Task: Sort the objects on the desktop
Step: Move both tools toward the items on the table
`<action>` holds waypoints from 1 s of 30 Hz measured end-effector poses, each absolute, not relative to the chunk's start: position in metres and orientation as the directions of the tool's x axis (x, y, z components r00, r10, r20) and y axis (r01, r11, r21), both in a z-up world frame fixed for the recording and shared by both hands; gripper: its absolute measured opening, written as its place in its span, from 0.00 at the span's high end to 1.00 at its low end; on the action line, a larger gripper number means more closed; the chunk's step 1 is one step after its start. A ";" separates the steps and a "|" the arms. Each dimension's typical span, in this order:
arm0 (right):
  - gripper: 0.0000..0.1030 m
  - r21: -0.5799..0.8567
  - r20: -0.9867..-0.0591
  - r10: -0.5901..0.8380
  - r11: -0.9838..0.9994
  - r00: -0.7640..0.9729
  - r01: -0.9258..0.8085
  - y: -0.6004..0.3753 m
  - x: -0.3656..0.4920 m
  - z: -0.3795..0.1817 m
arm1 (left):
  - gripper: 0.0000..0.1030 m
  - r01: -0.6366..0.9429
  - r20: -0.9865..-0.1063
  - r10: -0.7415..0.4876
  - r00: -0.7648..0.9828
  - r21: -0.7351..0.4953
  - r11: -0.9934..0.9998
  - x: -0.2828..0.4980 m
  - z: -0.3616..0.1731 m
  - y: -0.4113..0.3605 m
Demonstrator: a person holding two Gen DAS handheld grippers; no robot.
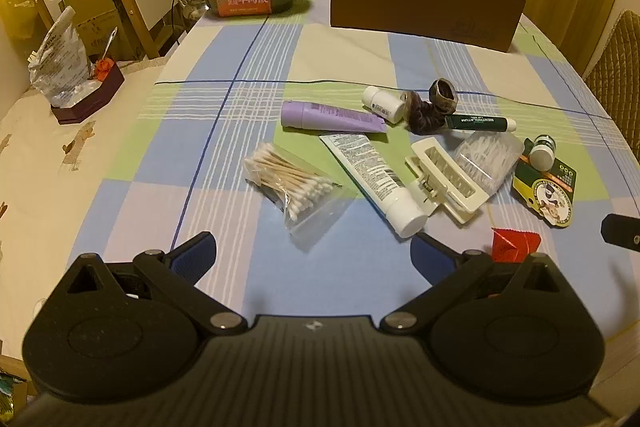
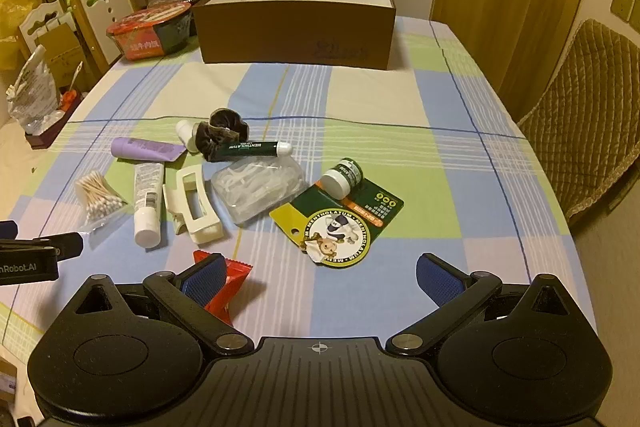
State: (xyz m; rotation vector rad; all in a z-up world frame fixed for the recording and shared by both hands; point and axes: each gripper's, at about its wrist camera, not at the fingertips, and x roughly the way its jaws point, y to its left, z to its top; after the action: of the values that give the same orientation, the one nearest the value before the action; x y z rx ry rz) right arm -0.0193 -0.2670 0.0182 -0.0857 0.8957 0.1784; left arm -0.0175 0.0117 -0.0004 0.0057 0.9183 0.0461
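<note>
Clutter lies loose on the table [image 2: 400, 99], ahead of both claws. The left claw [image 1: 312, 259] and right claw [image 2: 320, 279] hang spread wide, gripping nothing. Nearest, by the right claw's left finger: one red packet [image 2: 230, 281]. Beyond lie one swab bag [image 1: 290, 181], one white tube [image 1: 374, 179], one hair clip [image 1: 448, 179], one clear floss case [image 1: 488, 157], one carded balm jar [image 2: 346, 175], then one purple tube [image 1: 328, 115], one lip stick [image 2: 256, 147], one white bottle [image 1: 382, 101], one scrunchie [image 2: 224, 133]. Farthest stands one brown box [image 2: 296, 31]; what shows of its inside is bare. So either sorting lies ahead, or these ten are leftovers.
</note>
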 end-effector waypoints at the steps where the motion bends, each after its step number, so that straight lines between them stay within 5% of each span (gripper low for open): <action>1: 0.00 0.000 -0.782 0.119 0.982 0.611 -0.191 -0.267 -0.020 0.018 | 0.01 -0.038 -0.796 0.041 0.604 0.023 0.999 -0.017 -0.001 0.012; 30: 0.00 -0.019 -0.791 0.091 0.985 0.604 -0.172 -0.252 -0.023 0.013 | 0.01 -0.013 -0.816 -0.025 0.578 -0.039 0.999 -0.011 -0.007 0.034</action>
State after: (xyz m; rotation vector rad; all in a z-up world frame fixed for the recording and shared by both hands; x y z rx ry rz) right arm -0.0227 -0.2519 0.0126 -0.0964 0.9095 0.1522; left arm -0.0110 0.0340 -0.0068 -0.0422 0.9545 -0.0071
